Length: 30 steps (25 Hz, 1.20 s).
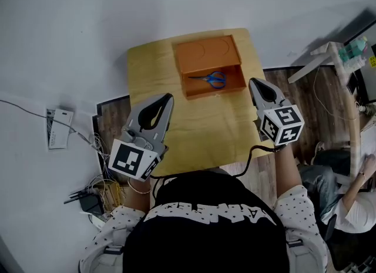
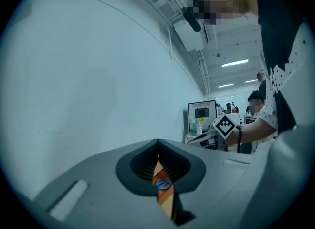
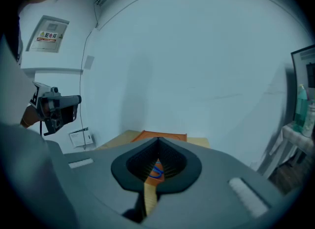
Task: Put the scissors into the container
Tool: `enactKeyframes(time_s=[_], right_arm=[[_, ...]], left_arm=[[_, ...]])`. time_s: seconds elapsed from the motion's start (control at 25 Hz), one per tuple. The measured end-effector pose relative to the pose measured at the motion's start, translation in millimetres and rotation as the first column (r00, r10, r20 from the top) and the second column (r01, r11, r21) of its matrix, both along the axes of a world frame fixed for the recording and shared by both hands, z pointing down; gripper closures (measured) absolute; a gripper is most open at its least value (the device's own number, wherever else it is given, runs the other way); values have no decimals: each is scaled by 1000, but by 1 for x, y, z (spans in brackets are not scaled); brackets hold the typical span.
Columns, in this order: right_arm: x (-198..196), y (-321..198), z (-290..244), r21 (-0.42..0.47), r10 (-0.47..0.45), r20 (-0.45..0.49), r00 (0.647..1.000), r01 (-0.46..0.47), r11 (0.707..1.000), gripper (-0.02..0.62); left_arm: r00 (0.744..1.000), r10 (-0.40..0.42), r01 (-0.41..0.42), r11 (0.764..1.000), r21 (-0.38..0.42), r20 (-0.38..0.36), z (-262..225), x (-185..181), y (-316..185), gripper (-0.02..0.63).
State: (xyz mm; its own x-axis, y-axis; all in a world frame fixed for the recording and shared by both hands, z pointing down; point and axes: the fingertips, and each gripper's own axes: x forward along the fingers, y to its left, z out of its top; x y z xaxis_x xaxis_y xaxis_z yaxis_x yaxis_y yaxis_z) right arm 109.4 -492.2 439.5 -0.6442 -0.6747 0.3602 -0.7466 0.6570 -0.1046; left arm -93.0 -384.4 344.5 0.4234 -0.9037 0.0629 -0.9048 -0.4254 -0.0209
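Nearest me, my left claw [image 1: 168, 98] and right claw [image 1: 252, 82] hang at either side of the wooden bench [image 1: 200, 137], both clenched on nothing. Beyond them, the blue-handled scissors [image 1: 211, 79] lie inside the orange container [image 1: 214, 91], apart from either claw.

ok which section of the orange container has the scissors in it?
The near section, the lower one in the head view: the blue-handled scissors lie in it. The far section shows only round outlines.
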Motion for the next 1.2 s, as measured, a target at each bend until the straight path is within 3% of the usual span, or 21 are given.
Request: enactKeyframes(time_s=[0.44,1.2], right_arm=[[29,18,-22,25,40,60,997,-42,999,583],[37,29,-36,64,48,50,998,-51,997,583]], left_arm=[[999,44,-44,999,3,10,-3,21,2,606],[997,71,-71,997,6,15,-7,29,6,606]])
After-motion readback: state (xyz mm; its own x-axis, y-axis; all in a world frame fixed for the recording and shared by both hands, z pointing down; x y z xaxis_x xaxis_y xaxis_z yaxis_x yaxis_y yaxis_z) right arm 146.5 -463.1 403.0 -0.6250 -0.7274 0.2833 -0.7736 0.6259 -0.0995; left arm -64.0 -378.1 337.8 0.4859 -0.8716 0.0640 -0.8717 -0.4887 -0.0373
